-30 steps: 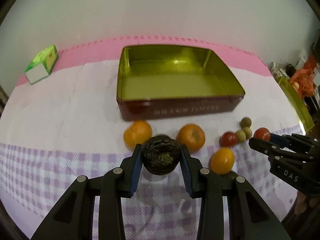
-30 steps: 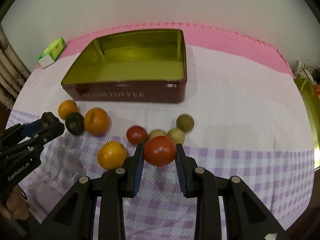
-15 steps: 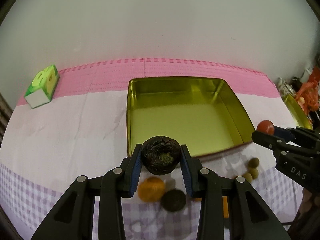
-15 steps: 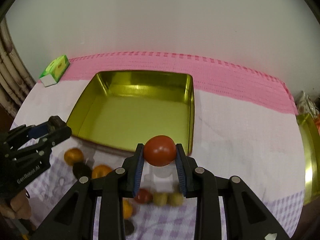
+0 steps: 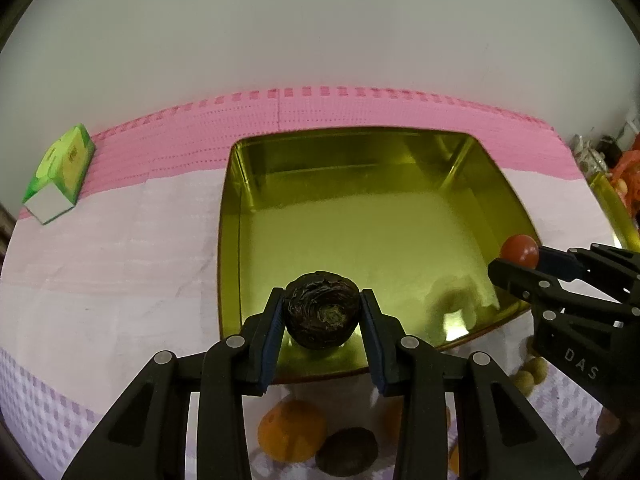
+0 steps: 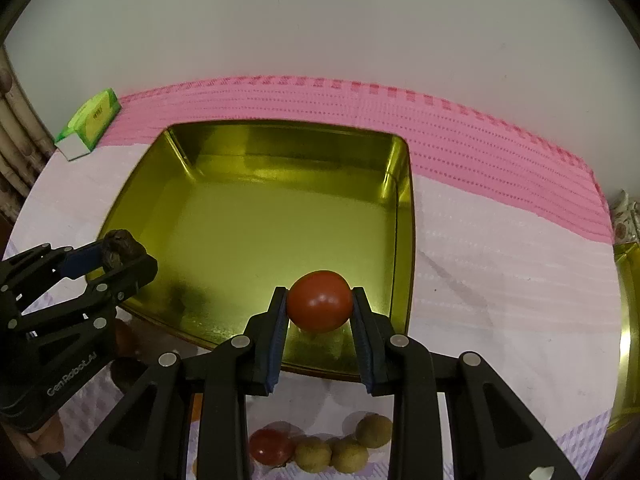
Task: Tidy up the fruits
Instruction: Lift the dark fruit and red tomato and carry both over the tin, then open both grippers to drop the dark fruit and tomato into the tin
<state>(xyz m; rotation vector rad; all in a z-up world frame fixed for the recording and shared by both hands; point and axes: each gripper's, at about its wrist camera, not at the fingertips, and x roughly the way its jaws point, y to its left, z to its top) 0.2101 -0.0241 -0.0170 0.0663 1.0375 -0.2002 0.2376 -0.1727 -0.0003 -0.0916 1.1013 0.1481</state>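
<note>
Left gripper (image 5: 321, 318) clamped on a dark wrinkled fruit (image 5: 321, 311), held over the near edge of the gold tin (image 5: 230, 216). Right gripper (image 6: 320, 307) clamped on a red tomato (image 6: 320, 301), over the tin's near-right corner, just inside its right wall. Tin interior bare, with open room toward its far wall. Loose on the cloth in front of the tin: an orange (image 5: 290, 430), another dark fruit (image 5: 346, 457), a second tomato (image 6: 270, 447), three small tan fruits (image 6: 340, 448). Green box (image 5: 60, 174) well left of the tin.
</note>
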